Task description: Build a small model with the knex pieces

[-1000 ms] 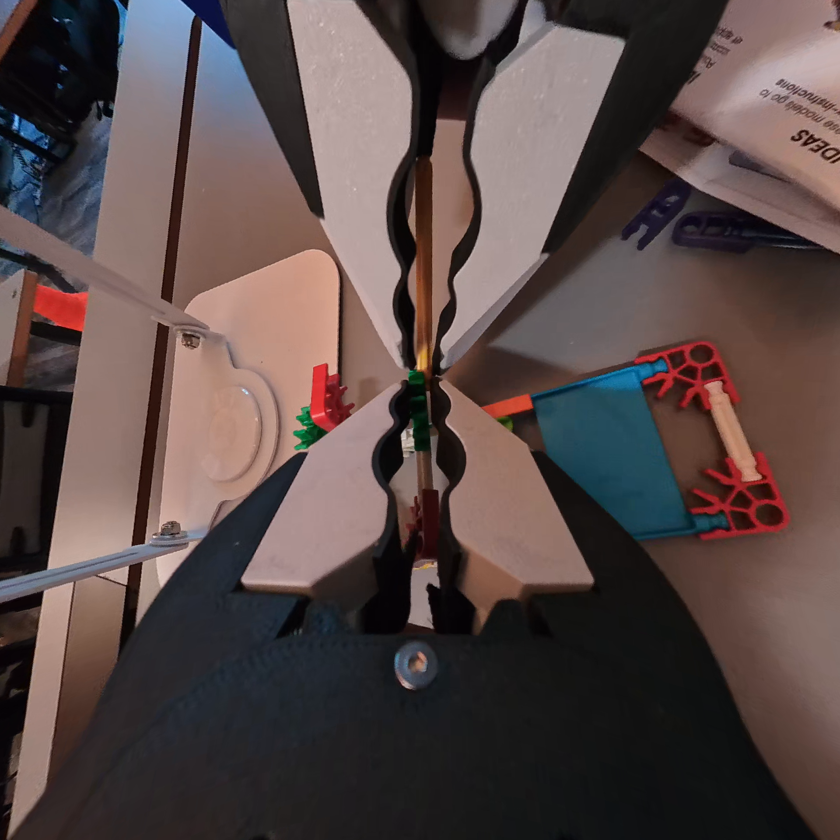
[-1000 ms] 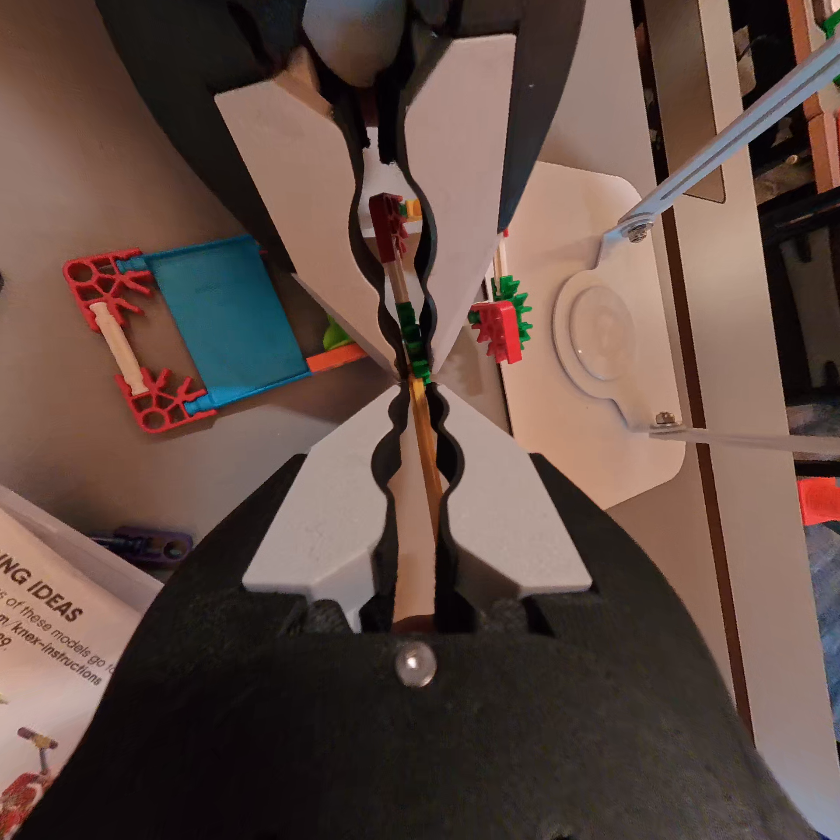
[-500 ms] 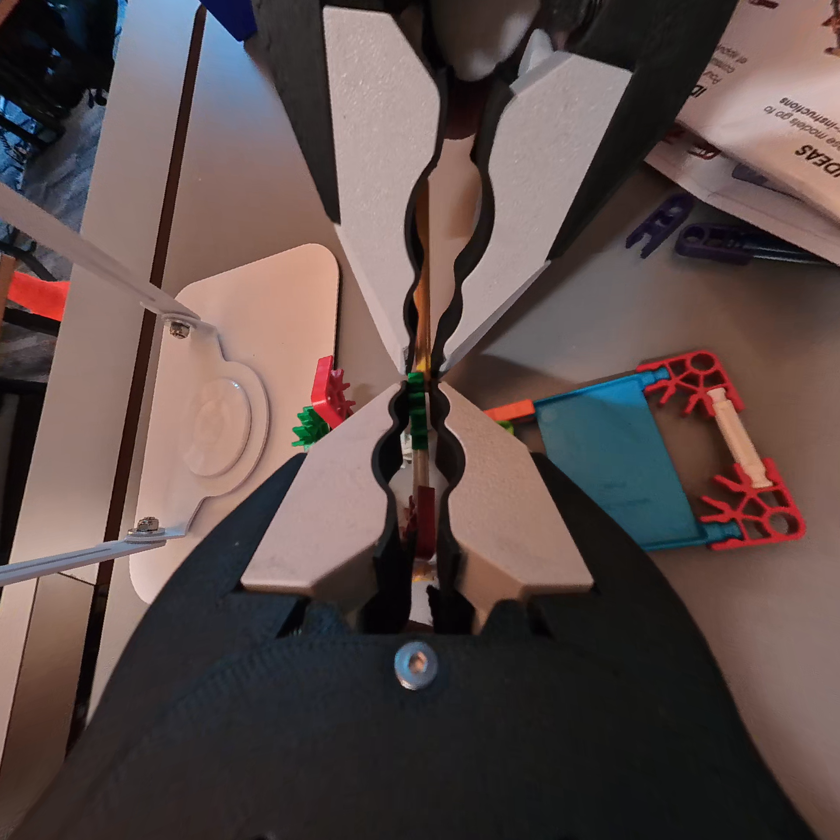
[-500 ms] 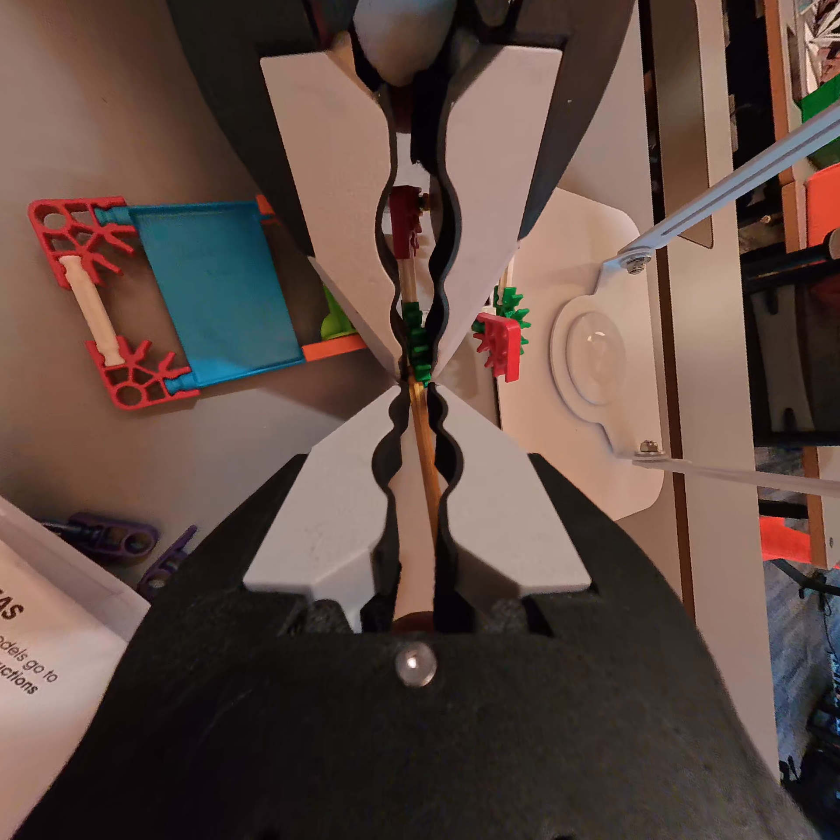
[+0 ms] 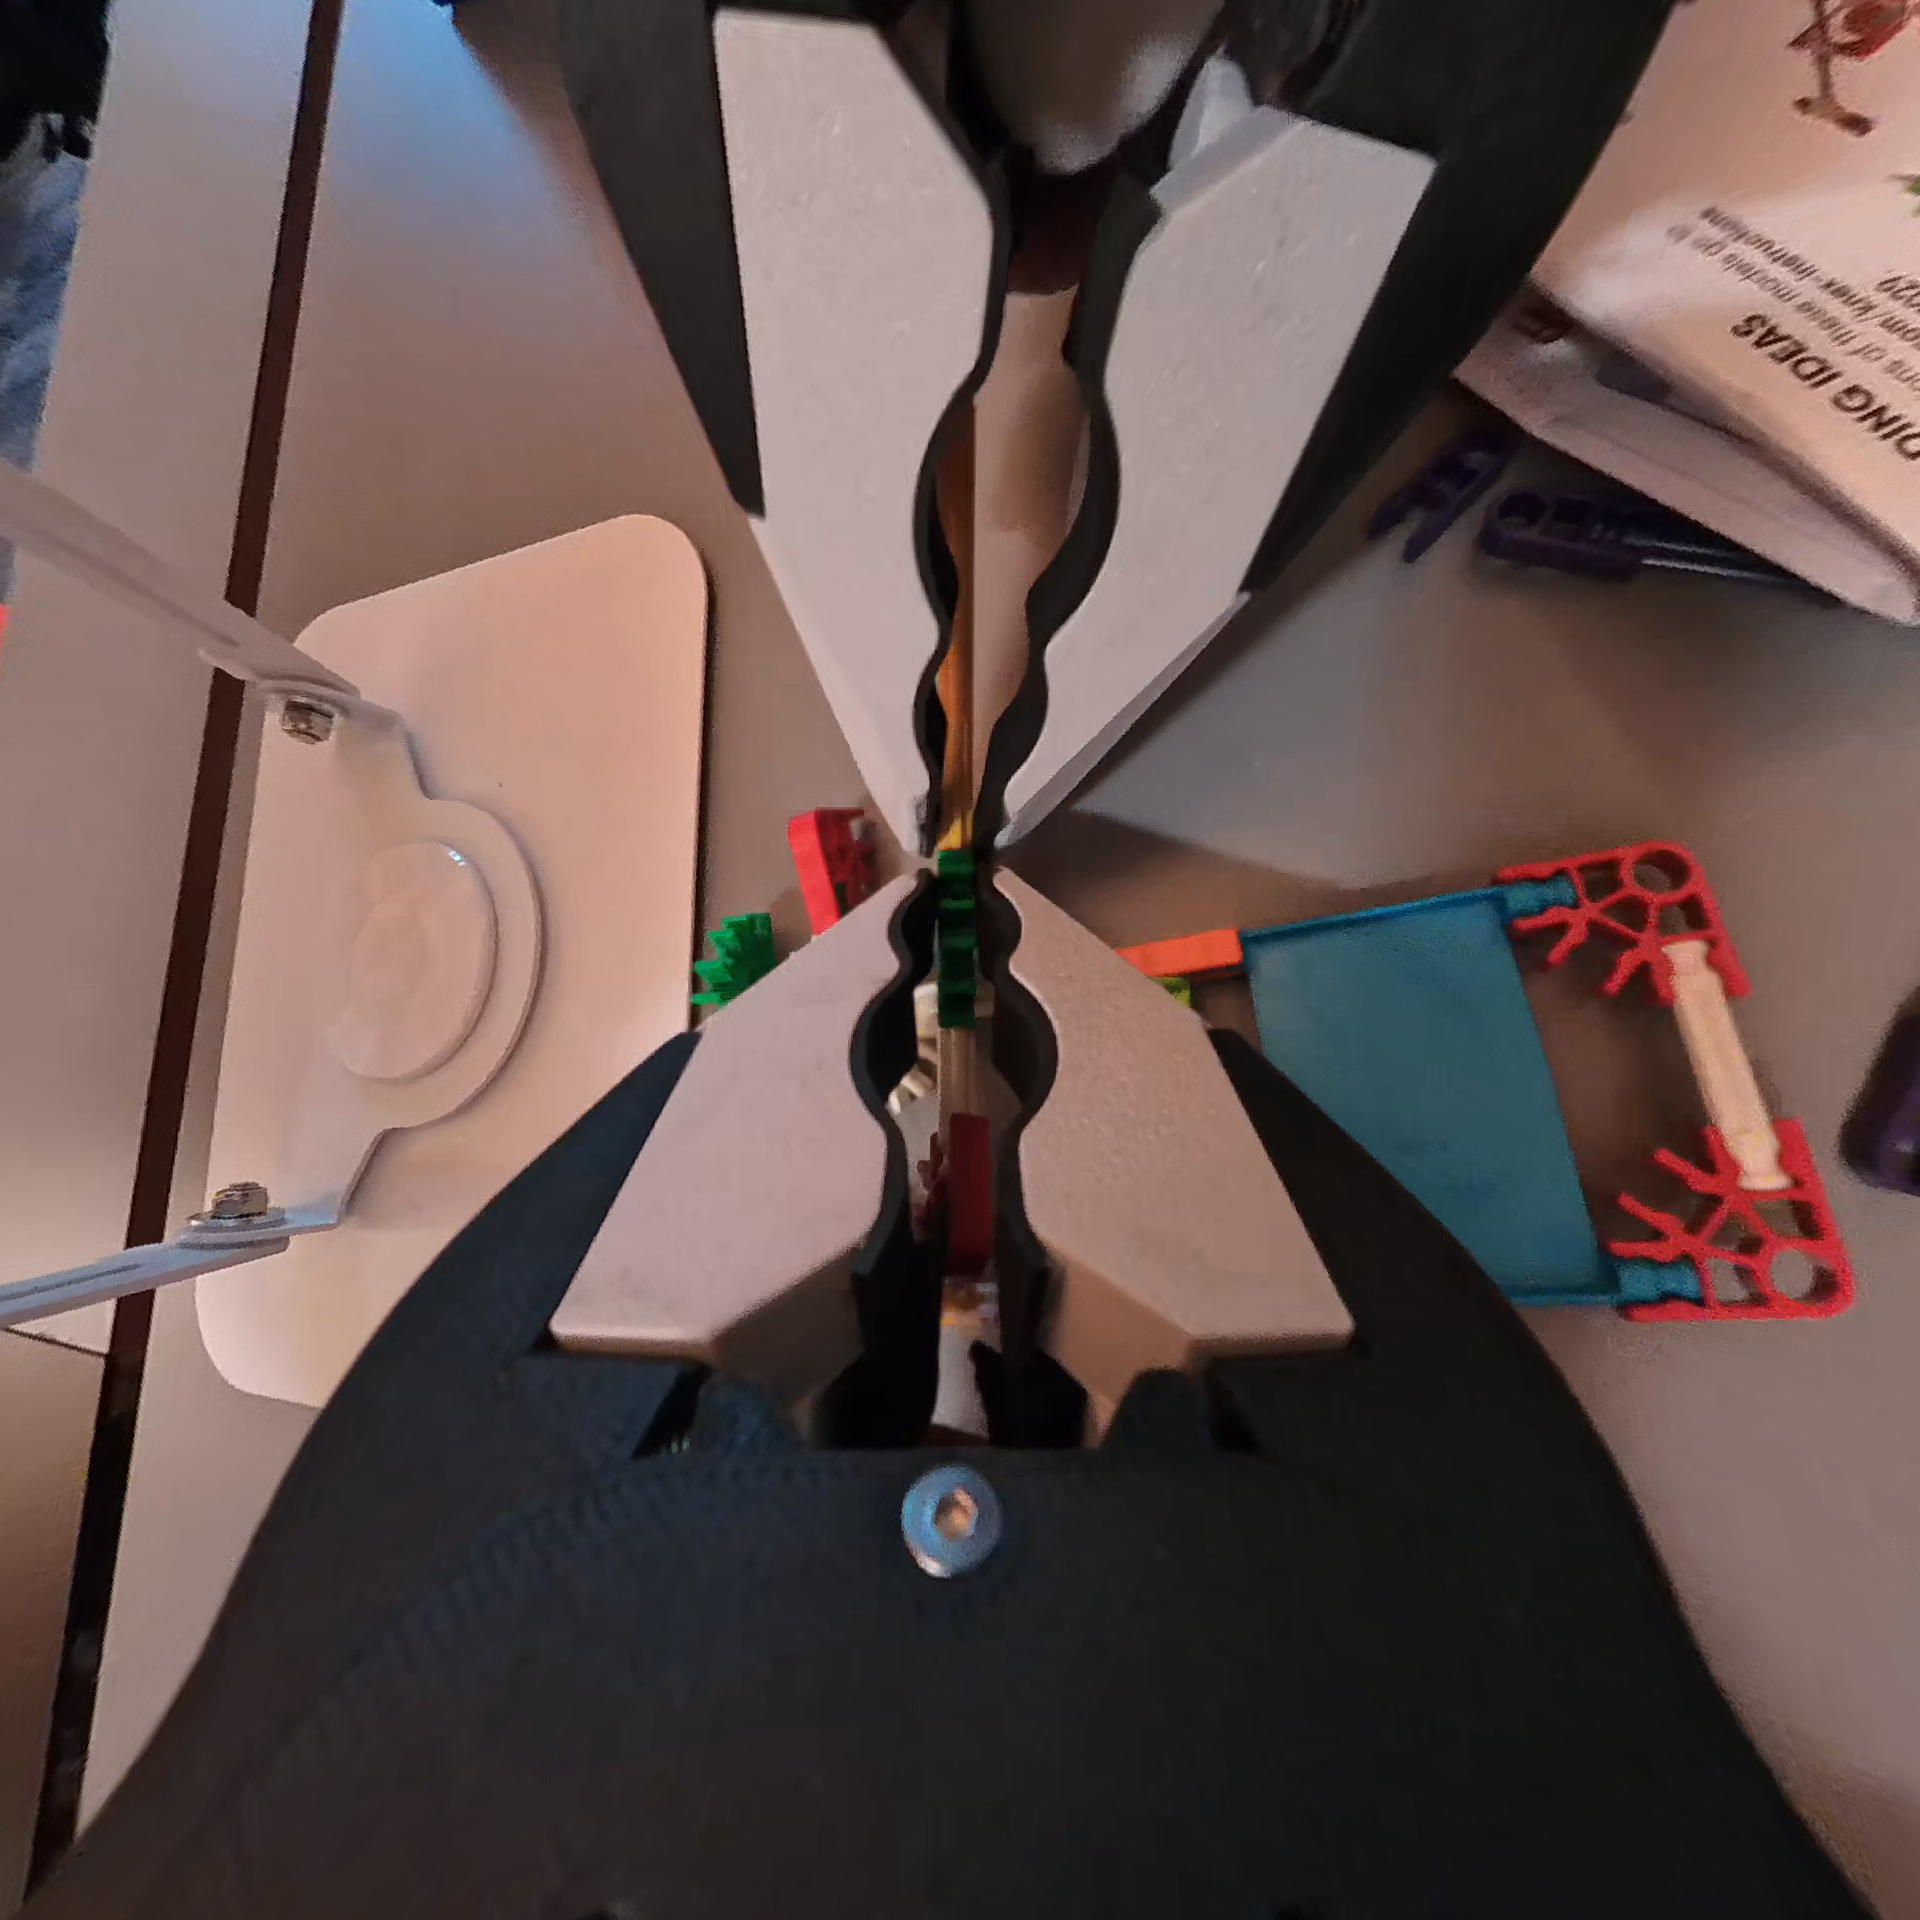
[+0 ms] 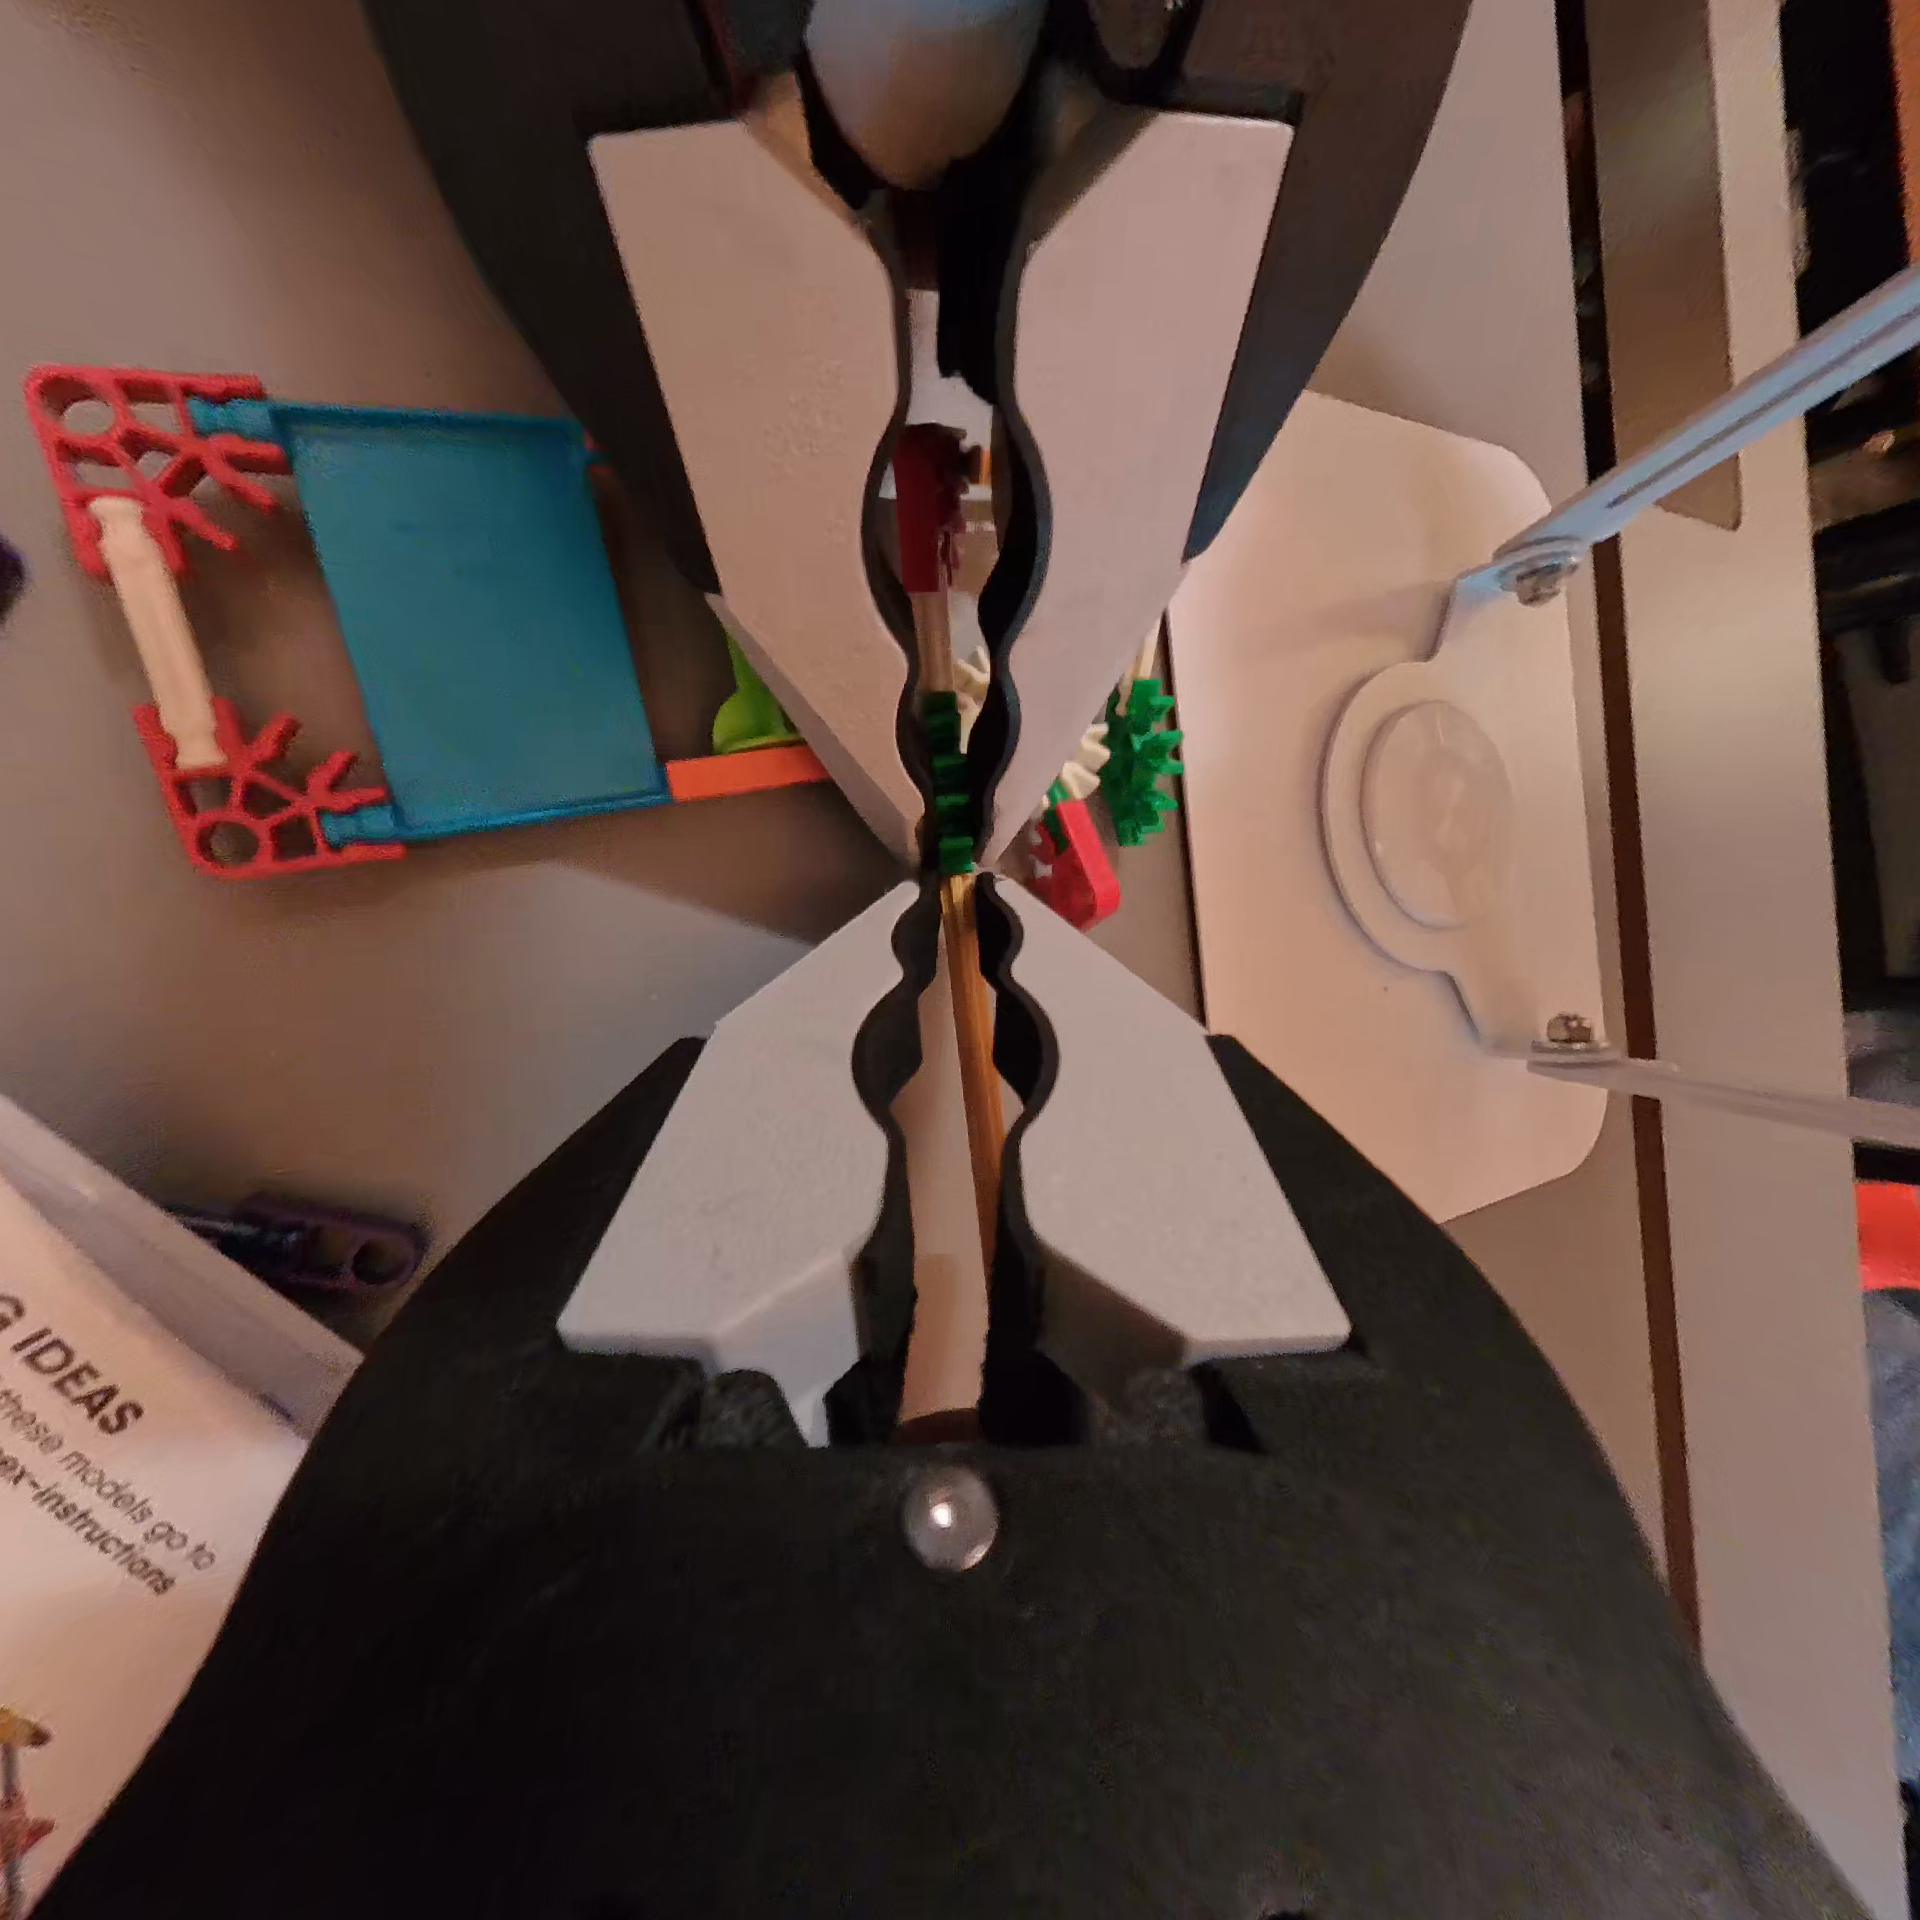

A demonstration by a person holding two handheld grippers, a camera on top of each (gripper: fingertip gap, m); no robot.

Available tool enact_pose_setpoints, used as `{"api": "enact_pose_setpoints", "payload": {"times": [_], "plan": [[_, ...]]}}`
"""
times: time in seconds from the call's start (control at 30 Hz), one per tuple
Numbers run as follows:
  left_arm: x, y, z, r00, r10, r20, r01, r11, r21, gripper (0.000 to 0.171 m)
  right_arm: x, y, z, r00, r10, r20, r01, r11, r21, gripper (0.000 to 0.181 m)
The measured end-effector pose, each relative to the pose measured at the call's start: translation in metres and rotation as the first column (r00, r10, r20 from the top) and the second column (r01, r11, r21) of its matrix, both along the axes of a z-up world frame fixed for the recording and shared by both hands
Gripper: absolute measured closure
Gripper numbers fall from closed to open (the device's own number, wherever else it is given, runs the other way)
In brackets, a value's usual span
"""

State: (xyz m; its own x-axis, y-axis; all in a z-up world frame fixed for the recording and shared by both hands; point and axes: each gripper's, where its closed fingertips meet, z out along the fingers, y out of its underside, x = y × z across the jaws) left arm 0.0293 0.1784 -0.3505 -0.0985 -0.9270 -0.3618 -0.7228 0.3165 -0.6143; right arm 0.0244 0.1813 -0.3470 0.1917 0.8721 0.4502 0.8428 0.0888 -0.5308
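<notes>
The left gripper (image 5: 956,883) and the right gripper (image 6: 951,883) meet tip to tip above a grey table (image 5: 1299,1558), each pointing straight at the other; the left gripper's jaws are closed on a green toothed connector (image 5: 954,935) that sits right at its fingertips, with a pale rod (image 5: 961,1060) and a dark red connector (image 5: 968,1174) running back between its fingers toward its base; the right gripper's jaws are closed on a yellow rod (image 6: 975,1039) that runs from its fingertips back down the channel between its fingers, its far end meeting the green toothed connector just beyond the tips; whether the yellow rod is seated in the connector cannot be told; below and to the right of the left gripper's tips lies a blue panel (image 5: 1403,1081) framed at its far edge by two red corner connectors (image 5: 1621,914) joined by a cream rod (image 5: 1720,1060), with an orange rod (image 5: 1184,951) at its near edge; just left of the left gripper's tips sit a red connector (image 5: 831,862) and a green gear-like piece (image 5: 738,951); farther left a white stand base (image 5: 540,727) rests on the table; beyond the right gripper, a printed booklet (image 5: 1766,260) and purple pieces (image 5: 1558,540) lie well apart from the held parts.
</notes>
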Motion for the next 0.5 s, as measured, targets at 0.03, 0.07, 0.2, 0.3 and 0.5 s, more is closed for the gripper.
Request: {"api": "enact_pose_setpoints", "payload": {"times": [0.03,0.07,0.2,0.3,0.5], "plan": [[-0.002,0.001,-0.001,1.000,0.007,-0.014,-0.007,1.000,-0.002,0.153,-0.001,-0.001,0.003,1.000,0.007,-0.019,-0.006,1.000,0.011,0.176],[-0.006,0.006,-0.001,0.999,0.026,-0.028,-0.026,1.000,0.017,0.145,0.000,-0.002,0.004,1.000,0.004,-0.024,-0.004,1.000,-0.003,0.166],[-0.019,-0.004,0.018,1.000,-0.013,-0.008,0.013,1.000,-0.026,0.139,0.010,-0.002,0.007,1.000,-0.014,-0.018,0.013,1.000,-0.019,0.165],[-0.029,0.000,0.035,1.000,0.011,0.012,-0.010,0.999,-0.039,0.133,0.011,-0.003,0.014,0.997,-0.025,-0.067,0.022,0.999,-0.048,0.167],[-0.065,0.036,0.064,0.970,0.225,-0.095,-0.208,0.965,0.161,0.138,0.012,-0.003,0.009,0.999,-0.020,-0.033,0.020,0.999,-0.025,0.164]]}}
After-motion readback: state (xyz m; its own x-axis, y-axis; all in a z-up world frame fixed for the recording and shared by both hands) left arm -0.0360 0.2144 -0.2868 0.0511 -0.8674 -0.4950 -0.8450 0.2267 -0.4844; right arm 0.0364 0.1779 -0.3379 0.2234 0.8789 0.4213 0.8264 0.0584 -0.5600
